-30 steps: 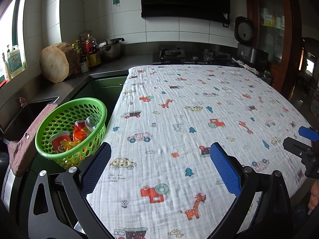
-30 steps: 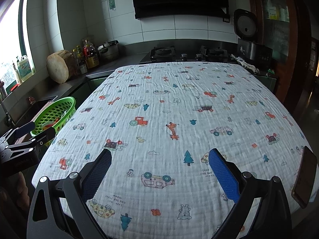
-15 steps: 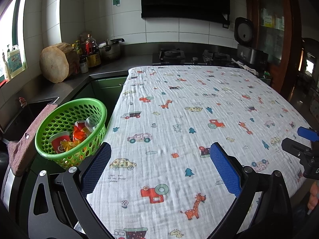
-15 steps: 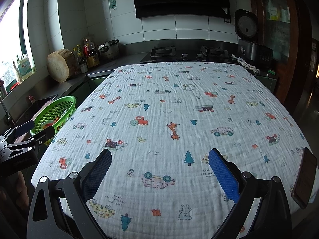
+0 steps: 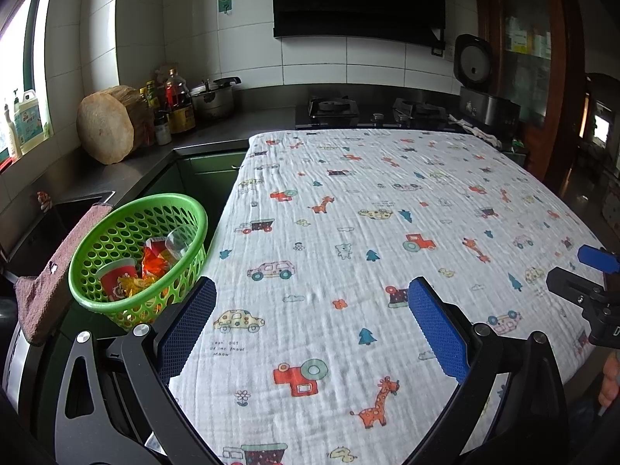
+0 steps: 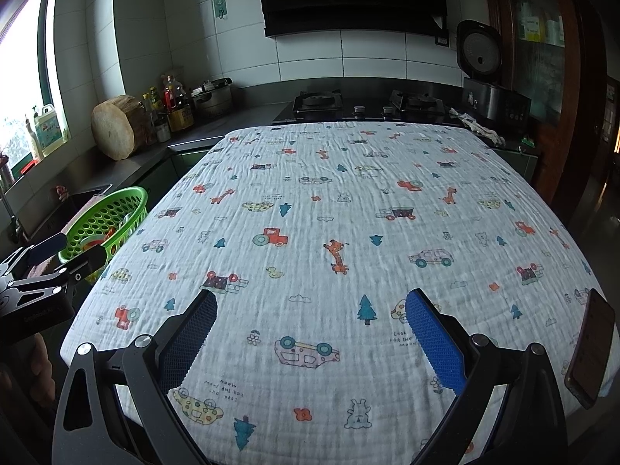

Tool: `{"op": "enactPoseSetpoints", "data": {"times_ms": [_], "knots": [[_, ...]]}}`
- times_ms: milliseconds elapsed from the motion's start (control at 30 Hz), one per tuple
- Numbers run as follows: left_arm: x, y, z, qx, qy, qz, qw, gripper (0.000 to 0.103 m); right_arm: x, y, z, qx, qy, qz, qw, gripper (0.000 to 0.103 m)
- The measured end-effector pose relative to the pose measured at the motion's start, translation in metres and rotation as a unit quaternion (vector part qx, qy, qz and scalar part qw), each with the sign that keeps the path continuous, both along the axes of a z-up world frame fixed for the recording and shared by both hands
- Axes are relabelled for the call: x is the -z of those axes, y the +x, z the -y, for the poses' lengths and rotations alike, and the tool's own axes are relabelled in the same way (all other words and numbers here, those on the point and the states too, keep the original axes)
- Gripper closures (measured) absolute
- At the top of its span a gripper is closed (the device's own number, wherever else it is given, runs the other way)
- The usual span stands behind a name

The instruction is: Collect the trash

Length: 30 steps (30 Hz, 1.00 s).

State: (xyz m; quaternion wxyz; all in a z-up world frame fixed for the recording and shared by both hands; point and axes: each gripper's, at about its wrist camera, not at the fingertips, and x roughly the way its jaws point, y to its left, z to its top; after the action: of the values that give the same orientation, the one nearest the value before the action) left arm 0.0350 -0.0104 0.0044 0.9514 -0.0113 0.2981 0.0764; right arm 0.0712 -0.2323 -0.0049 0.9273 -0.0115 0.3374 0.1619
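Tabletop [image 6: 310,178]: covered by a printed cloth, likely to protect the surface; no loose trash visible on it.
Green basket [image 5: 93,255]: set just off the tabletop's left edge, within reach for drops; holds the collected trash [image 5: 135,271], a red cup and orange wrappers.
Left gripper [image 5: 310,310]: jaws apart, empty, hovering over the near edge.
Right gripper [image 6: 310,327]: jaws apart, empty.
Phone [image 6: 591,348]: lies at the right edge.
Writing: cloth reads "LOOK OUT FOR THE MOON"; bottle labels illegible.

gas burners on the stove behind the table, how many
2: the left burner and the right burner sit side by side on the stove past the table's far edge.
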Motion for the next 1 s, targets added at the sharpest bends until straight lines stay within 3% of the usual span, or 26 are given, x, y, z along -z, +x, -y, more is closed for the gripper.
{"op": "enactPoseSetpoints", "data": {"times_ms": [1000], "knots": [[-0.0021, -0.0027, 0.0020, 0.010, 0.001, 0.010, 0.9999, 0.005, -0.0019, 0.0005, -0.0040, -0.005, -0.005, 0.003, 1.000, 0.008]]}}
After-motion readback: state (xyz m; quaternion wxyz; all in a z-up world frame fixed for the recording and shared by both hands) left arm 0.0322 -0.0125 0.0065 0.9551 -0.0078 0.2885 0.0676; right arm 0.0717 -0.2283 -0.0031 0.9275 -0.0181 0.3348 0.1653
